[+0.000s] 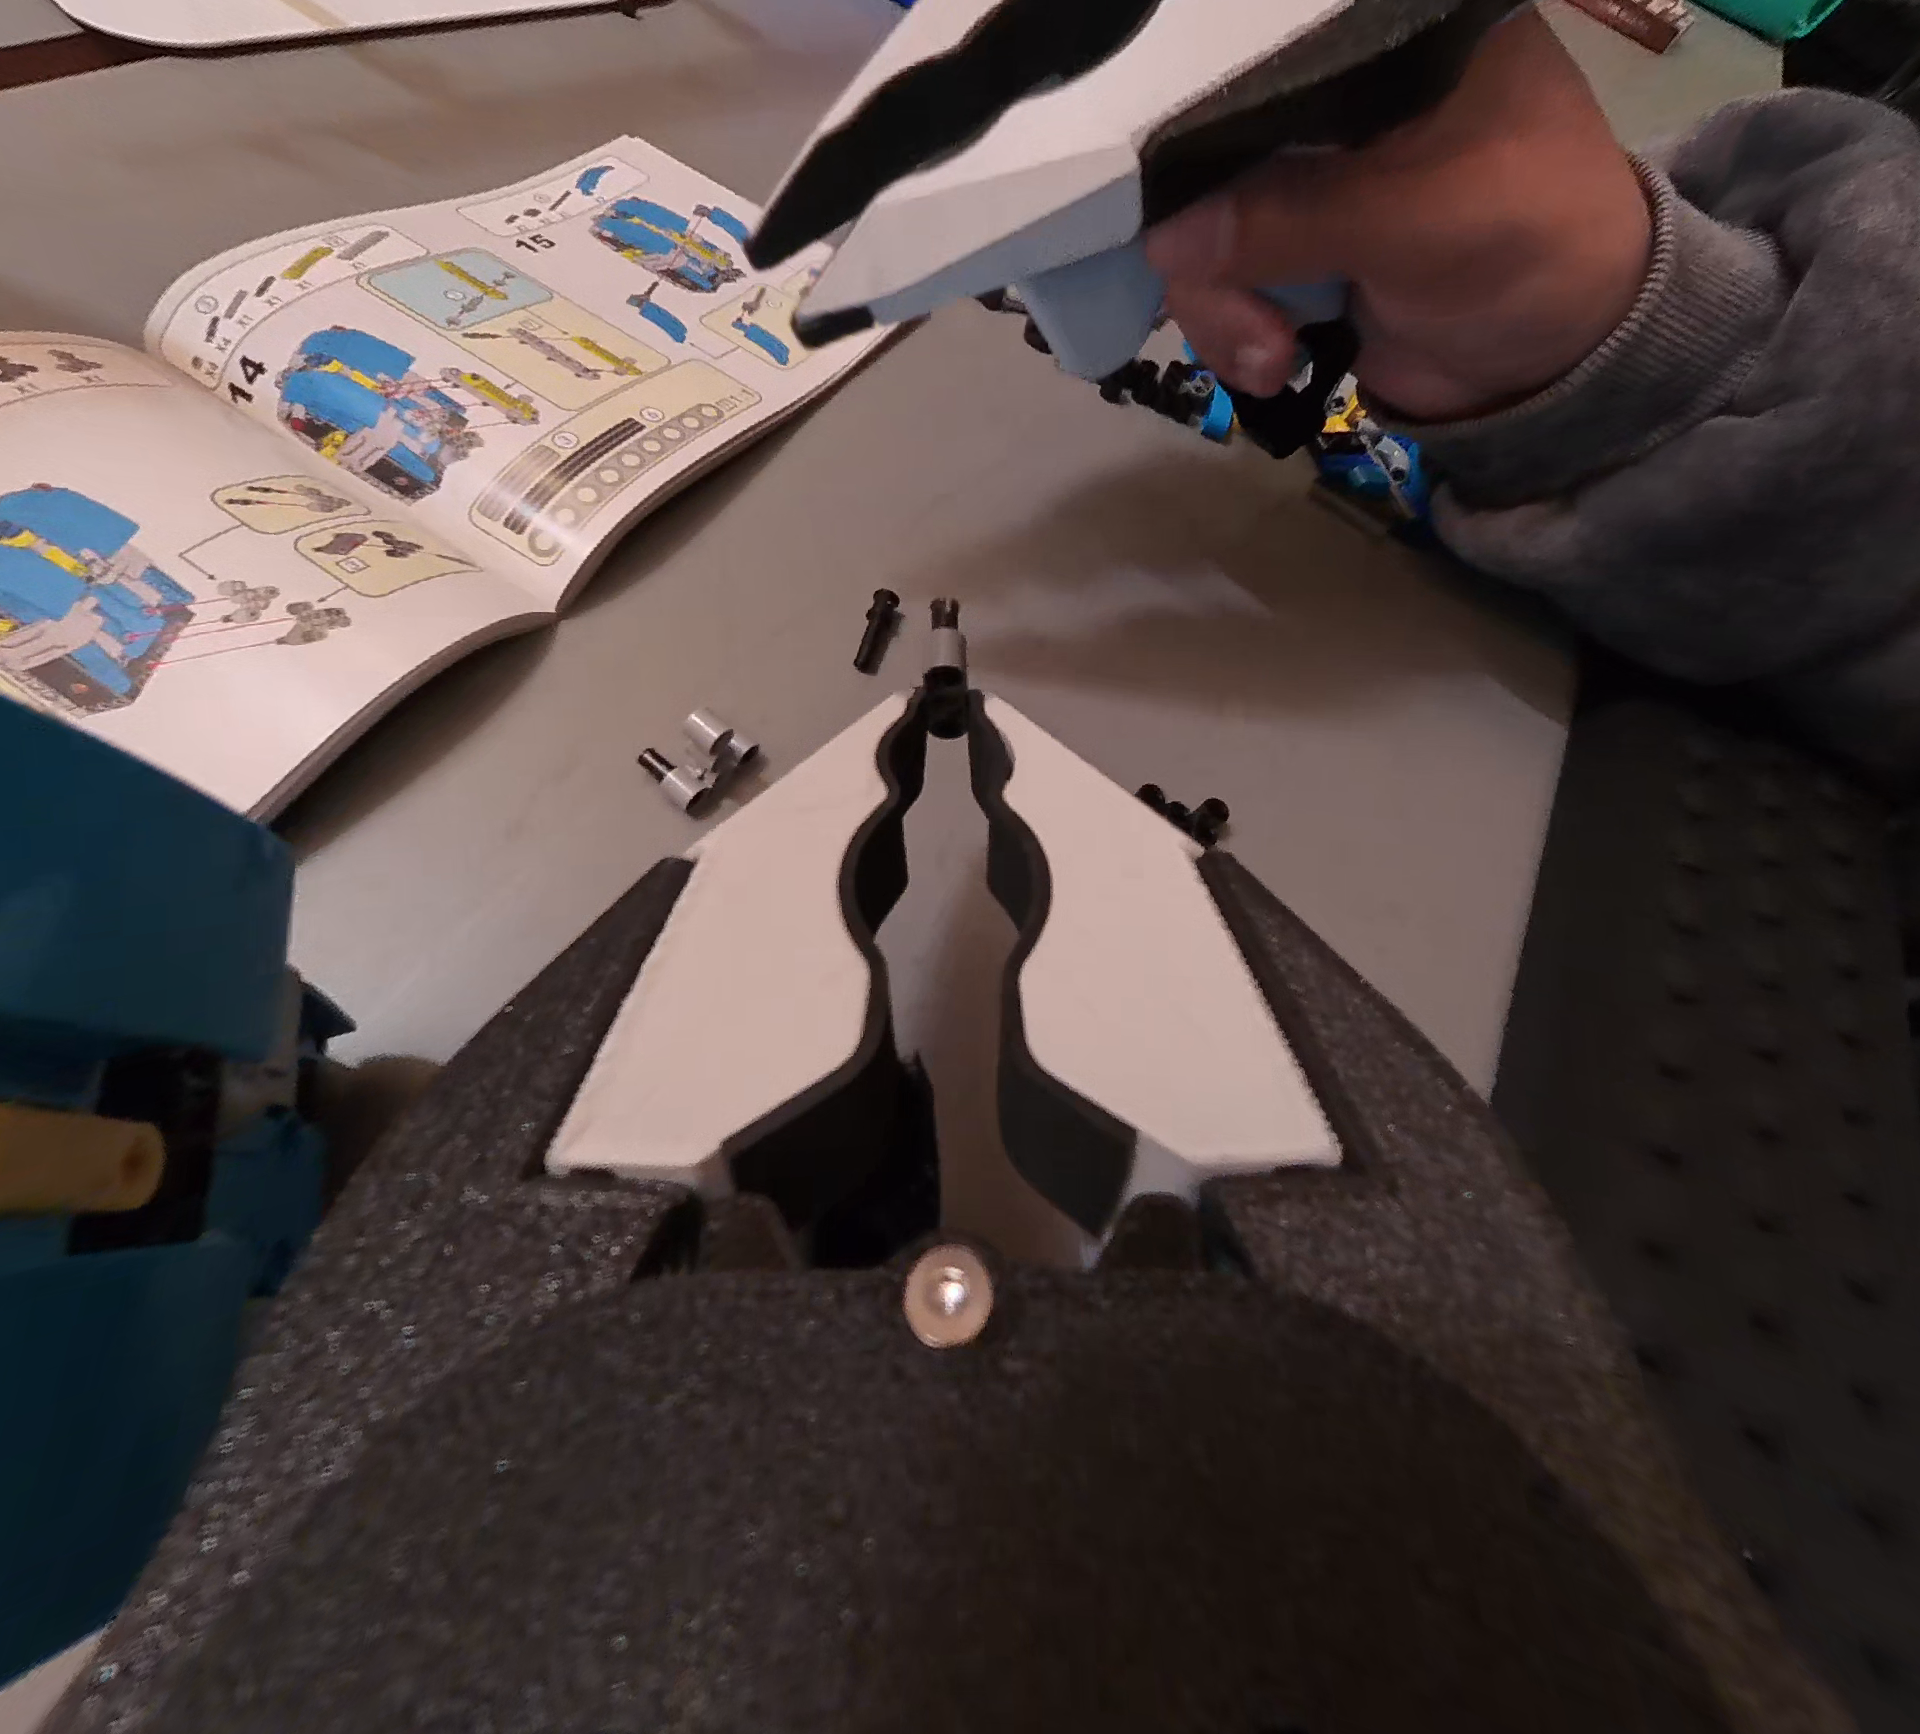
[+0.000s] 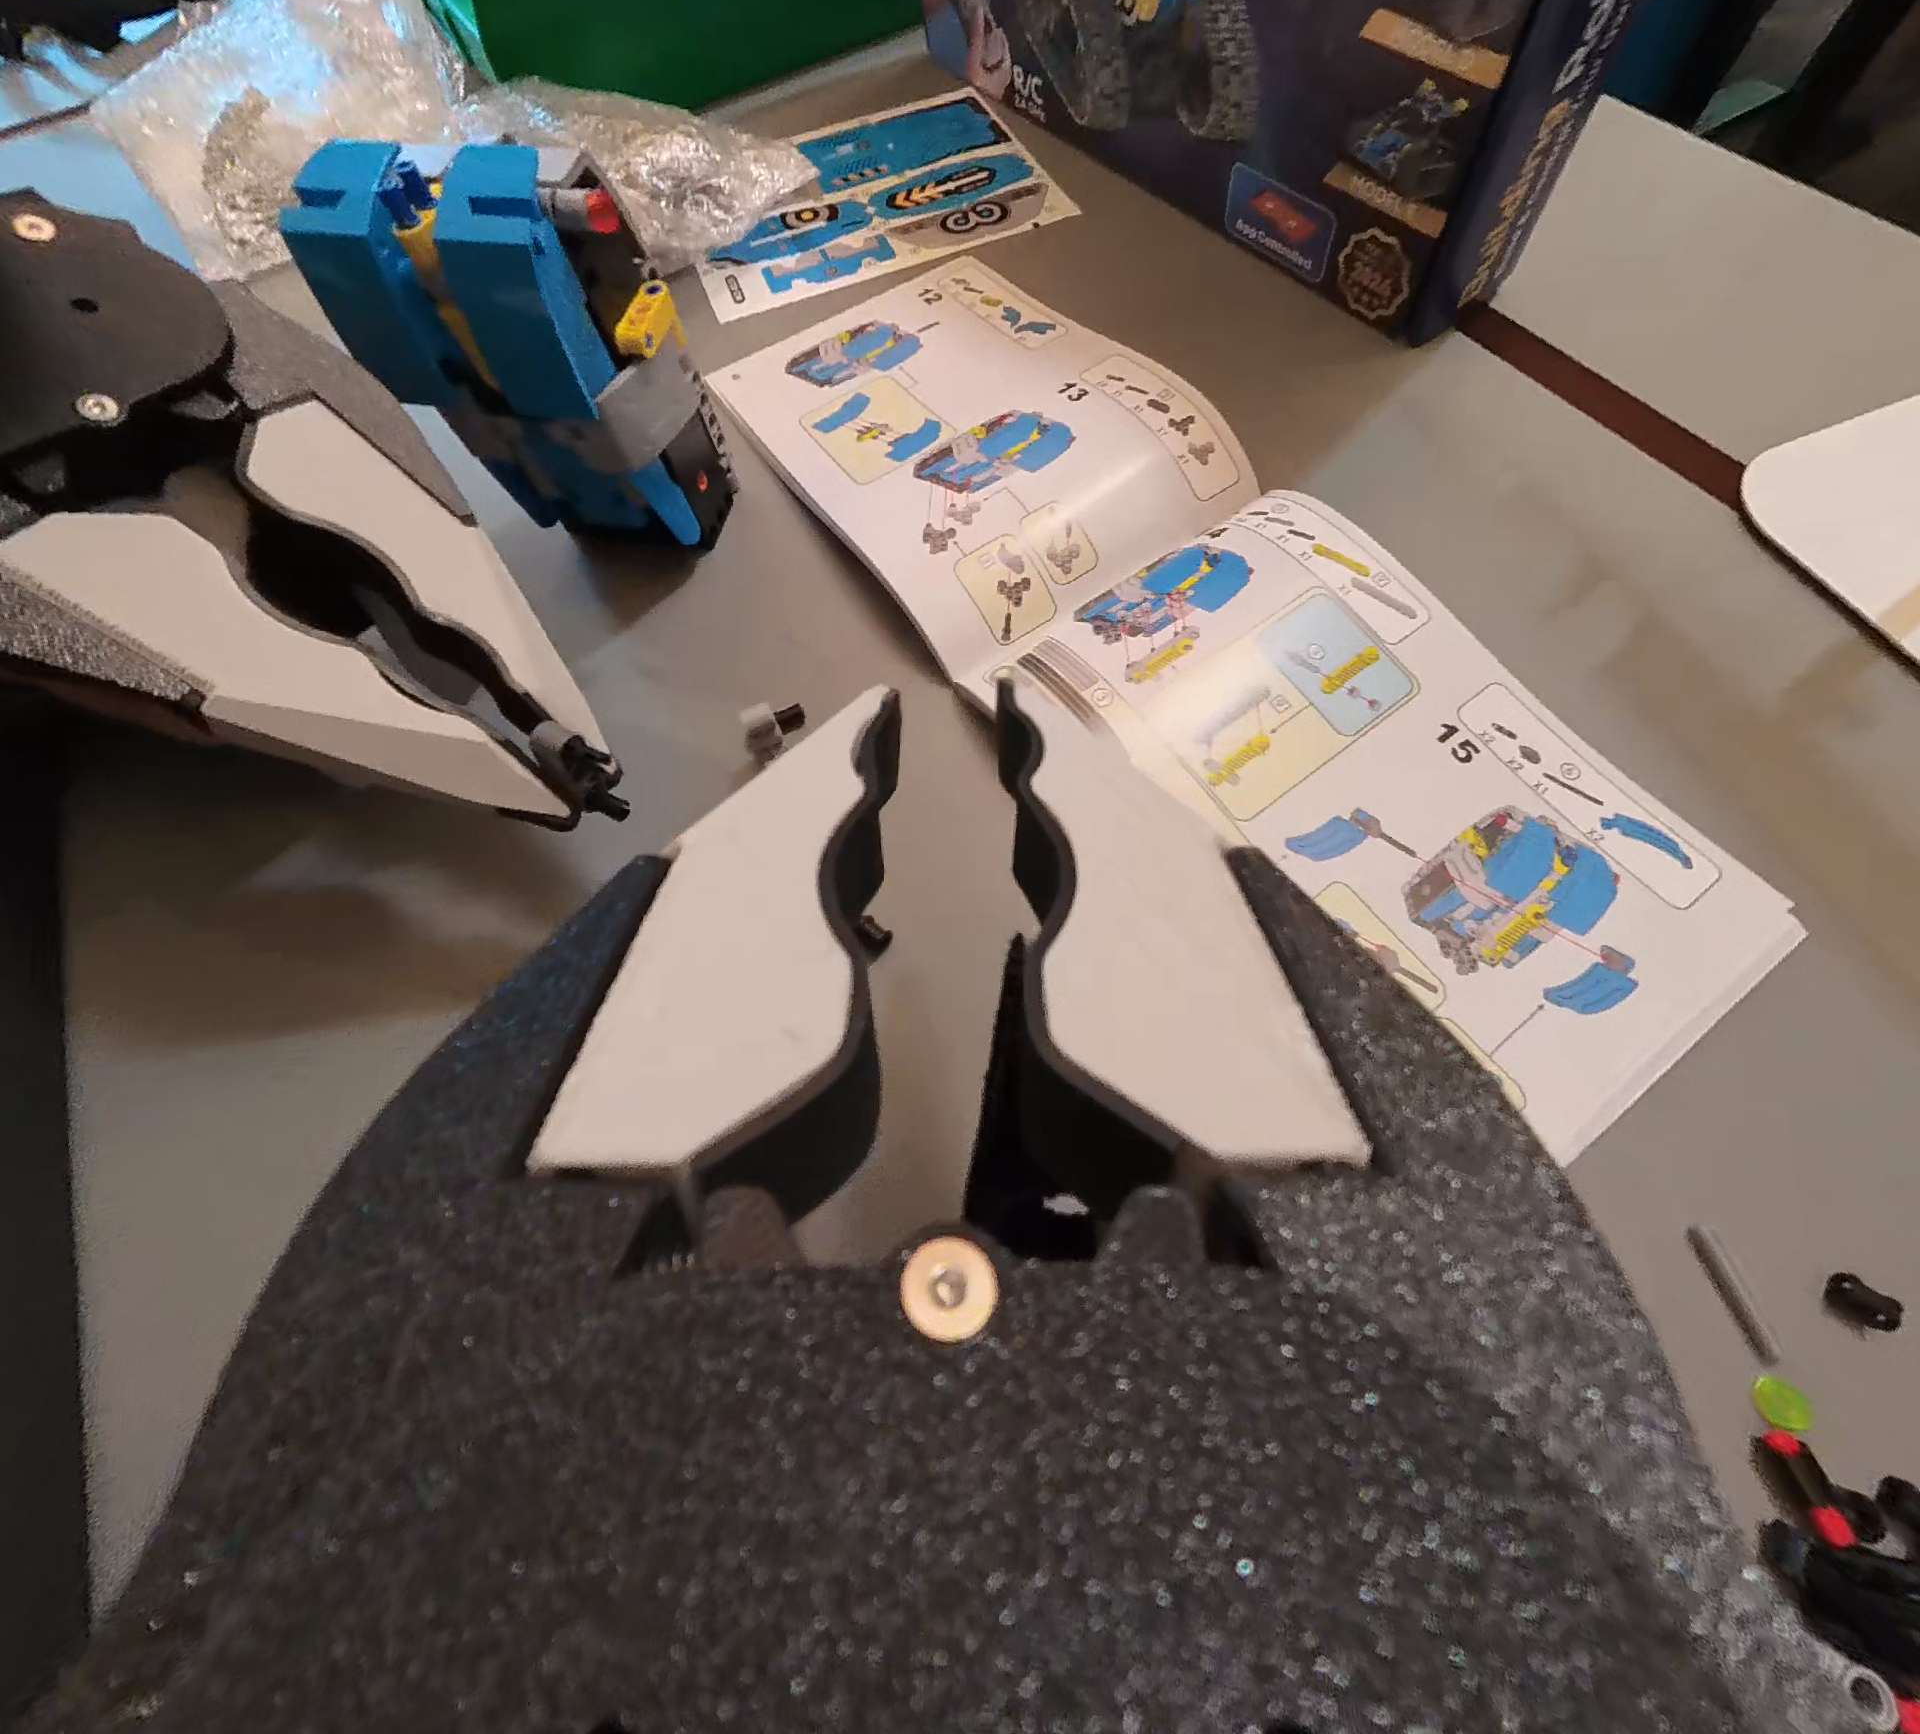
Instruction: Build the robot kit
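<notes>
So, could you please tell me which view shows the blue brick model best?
The right wrist view: the blue brick model stands whole, upright on the table. The left wrist view shows only a blurred corner at its edge.

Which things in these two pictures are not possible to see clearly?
- Left wrist view: brick pieces mostly behind the hand.
- Left wrist view: blue model cut by the left edge.
- Right wrist view: small black and red parts blurred, cut at the right edge.

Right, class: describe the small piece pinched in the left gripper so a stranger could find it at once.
Start at the open instruction booklet on the grey table. Just beside its near corner, the left gripper pinches a black pin with a grey sleeve. Unlike the loose black pin beside it, it is held off the table.
</notes>
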Available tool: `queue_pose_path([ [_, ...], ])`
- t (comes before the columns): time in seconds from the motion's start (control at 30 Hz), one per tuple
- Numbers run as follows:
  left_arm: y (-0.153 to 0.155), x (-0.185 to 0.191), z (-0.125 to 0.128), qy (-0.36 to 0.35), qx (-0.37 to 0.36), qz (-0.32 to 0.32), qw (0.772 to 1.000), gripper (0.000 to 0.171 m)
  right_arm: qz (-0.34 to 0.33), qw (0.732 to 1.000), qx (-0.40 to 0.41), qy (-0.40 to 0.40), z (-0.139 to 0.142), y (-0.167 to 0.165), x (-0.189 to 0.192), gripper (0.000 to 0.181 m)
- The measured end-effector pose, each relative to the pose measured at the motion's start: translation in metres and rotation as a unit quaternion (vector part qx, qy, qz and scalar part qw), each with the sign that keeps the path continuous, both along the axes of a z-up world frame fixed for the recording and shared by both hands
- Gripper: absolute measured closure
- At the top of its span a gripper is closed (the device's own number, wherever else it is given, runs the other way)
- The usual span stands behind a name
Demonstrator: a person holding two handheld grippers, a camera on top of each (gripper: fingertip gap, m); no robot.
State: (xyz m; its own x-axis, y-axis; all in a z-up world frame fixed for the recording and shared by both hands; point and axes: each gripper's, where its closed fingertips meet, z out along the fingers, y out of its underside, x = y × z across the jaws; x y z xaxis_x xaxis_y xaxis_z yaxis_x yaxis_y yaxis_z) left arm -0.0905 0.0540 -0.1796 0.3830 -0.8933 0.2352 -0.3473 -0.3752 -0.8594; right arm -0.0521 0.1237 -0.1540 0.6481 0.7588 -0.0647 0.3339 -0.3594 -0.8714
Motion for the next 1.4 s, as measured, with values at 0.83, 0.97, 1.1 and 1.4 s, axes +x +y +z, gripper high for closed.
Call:
queue_pose_path([
  [0.83,-0.003,-0.004,-0.018,0.079,0.036,-0.015,0.996,0.164,0.220,0.965,-0.107,-0.097,-0.041,-0.071,-0.005,0.158],
  [0.97,-0.006,-0.003,-0.015,0.075,0.041,-0.024,0.996,0.164,0.246,0.961,-0.087,-0.093,-0.037,-0.079,-0.020,0.158],
  [1.1,-0.013,0.003,-0.010,0.055,0.041,-0.046,0.997,0.164,0.234,0.965,-0.071,-0.099,-0.039,-0.072,-0.023,0.158],
  [1.4,-0.027,0.010,0.034,-0.055,0.067,-0.077,0.993,0.164,0.278,0.958,-0.057,0.031,0.007,-0.086,-0.036,0.161],
])
